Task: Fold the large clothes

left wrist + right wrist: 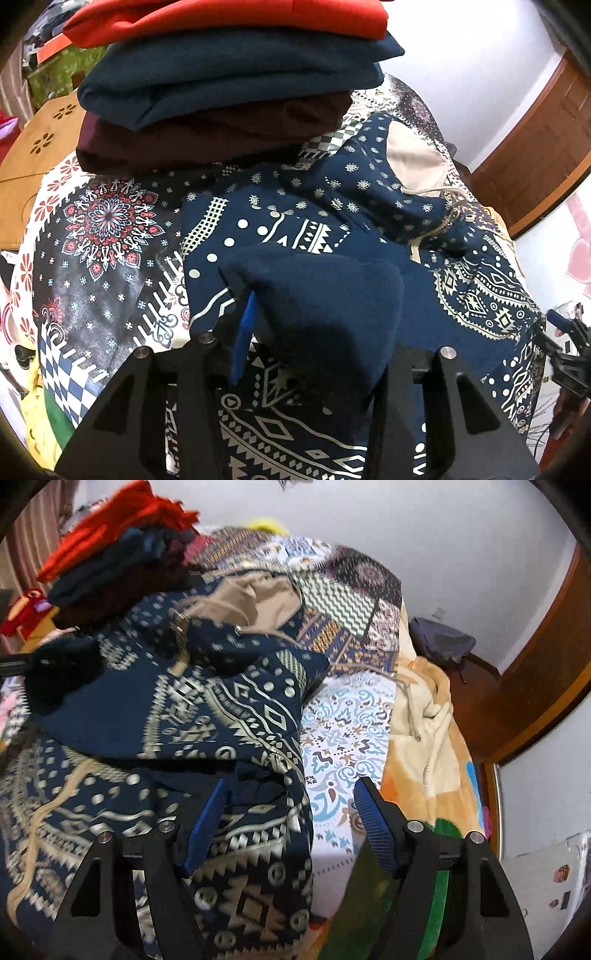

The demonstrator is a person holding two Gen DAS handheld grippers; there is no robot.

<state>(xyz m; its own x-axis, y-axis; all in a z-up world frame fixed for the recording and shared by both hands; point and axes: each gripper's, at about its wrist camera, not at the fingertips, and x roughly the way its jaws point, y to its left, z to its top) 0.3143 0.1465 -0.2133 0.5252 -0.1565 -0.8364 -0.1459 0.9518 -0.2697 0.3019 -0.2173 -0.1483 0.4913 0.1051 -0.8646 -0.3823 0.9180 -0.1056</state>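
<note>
left gripper (317, 325) pinches the patterned hoodie's (461, 295) navy cuff (314, 295); right gripper (291, 819) stands open (touching only its hem), so that side may slump mid-fold.

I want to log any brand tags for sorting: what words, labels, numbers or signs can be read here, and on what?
None can be read.
The navy patterned hoodie bears only geometric motifs, no letters.
The bedspread shows floral ornament only.
The folded stack shows no tag or label.
Small stickers on the wall are too small and blurred to read.
</note>
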